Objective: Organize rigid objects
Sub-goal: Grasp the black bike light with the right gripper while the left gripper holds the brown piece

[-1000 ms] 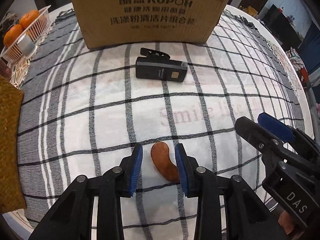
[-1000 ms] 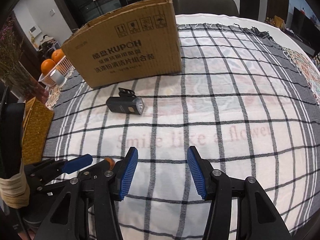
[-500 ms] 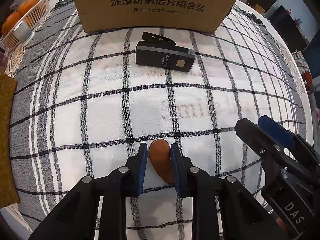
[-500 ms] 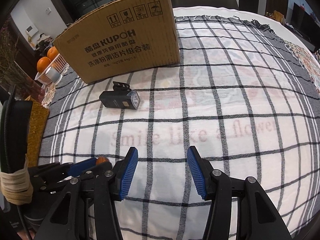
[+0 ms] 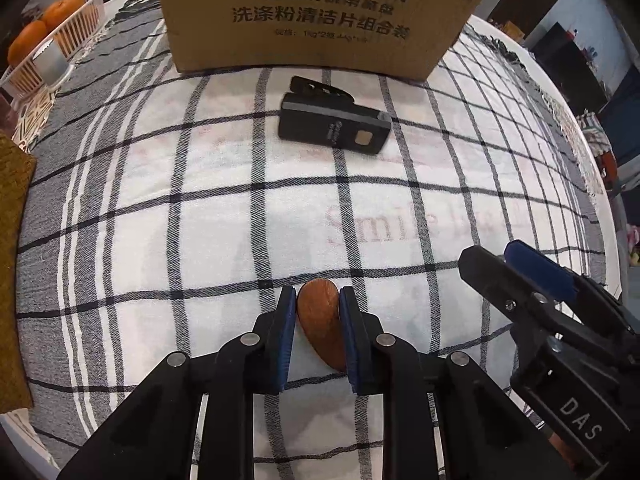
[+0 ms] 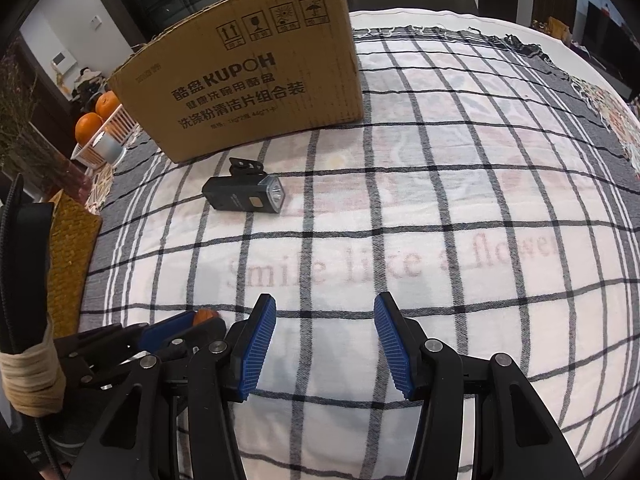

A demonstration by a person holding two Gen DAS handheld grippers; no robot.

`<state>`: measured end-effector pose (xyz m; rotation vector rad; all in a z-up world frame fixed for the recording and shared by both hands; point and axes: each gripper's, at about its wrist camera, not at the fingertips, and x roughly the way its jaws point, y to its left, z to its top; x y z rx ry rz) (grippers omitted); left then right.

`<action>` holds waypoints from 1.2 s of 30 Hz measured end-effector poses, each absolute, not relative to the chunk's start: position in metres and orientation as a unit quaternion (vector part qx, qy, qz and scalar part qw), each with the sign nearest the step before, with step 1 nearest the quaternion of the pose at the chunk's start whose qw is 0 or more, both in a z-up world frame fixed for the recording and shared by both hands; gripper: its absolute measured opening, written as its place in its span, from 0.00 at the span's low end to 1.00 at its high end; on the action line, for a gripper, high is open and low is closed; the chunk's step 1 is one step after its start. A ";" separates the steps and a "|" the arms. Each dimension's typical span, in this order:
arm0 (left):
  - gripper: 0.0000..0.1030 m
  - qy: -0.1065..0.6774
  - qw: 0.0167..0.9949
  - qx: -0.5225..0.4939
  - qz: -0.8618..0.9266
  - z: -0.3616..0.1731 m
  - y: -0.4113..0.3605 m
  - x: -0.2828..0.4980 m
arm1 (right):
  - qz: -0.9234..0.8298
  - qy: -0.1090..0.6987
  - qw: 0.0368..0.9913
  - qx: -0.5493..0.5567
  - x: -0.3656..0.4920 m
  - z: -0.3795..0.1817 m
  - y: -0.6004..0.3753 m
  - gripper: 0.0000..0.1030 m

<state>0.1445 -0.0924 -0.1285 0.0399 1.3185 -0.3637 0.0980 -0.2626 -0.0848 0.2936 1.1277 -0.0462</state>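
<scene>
Left gripper [image 5: 318,300]: jaws clenched on the brown wooden piece [image 5: 320,322], both blue pads touching its sides. A second ago the jaws stood wide with the piece lying loose between them; half a second ago they had narrowed to near contact. Grasp now looks complete. The piece sits between the jaws with its rounded end just past the tips and its narrow tail running back toward the hinge. I cannot tell whether it has left the tabletop [image 5: 200,184] or is yet resting on the checked cloth.

Right gripper [image 6: 324,336]: jaws released, wide apart, nothing between them; checked cloth only beneath. Unchanged over the last second. It shows in the left view to the right of the left jaws, near but apart from them.

Black bike light [image 5: 334,128]: well ahead of the left jaws, lying on its side just short of the cardboard box [image 5: 320,16], lens end toward the right. Same spot as before.

Judgement: pick of the first rigid item is secured; next is a lift and carry, likely toward the box. The light is left to do. Risk: the tapered, smooth piece could pivot or slip between the pads on lifting.
</scene>
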 end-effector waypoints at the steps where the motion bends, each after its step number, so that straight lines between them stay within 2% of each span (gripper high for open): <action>1: 0.22 0.606 0.777 0.013 -0.170 -0.127 -0.090 0.145 | -0.021 0.532 0.835 0.138 0.099 -0.085 -0.262 0.51; 23: 0.22 0.538 0.828 0.003 -0.157 -0.099 -0.033 0.181 | 0.002 0.505 0.851 0.145 0.143 -0.077 -0.220 0.51; 25: 0.22 0.534 0.831 0.003 -0.154 -0.098 -0.027 0.185 | 0.000 0.504 0.851 0.146 0.148 -0.078 -0.218 0.53; 27: 0.22 0.531 0.834 0.006 -0.151 -0.098 -0.022 0.189 | -0.004 0.503 0.851 0.152 0.152 -0.079 -0.216 0.68; 29: 0.22 0.528 0.836 0.009 -0.148 -0.098 -0.018 0.193 | -0.013 0.501 0.851 0.160 0.156 -0.081 -0.215 0.73; 36: 0.22 0.520 0.844 0.017 -0.133 -0.098 -0.006 0.208 | -0.030 0.506 0.845 0.169 0.176 -0.090 -0.211 0.73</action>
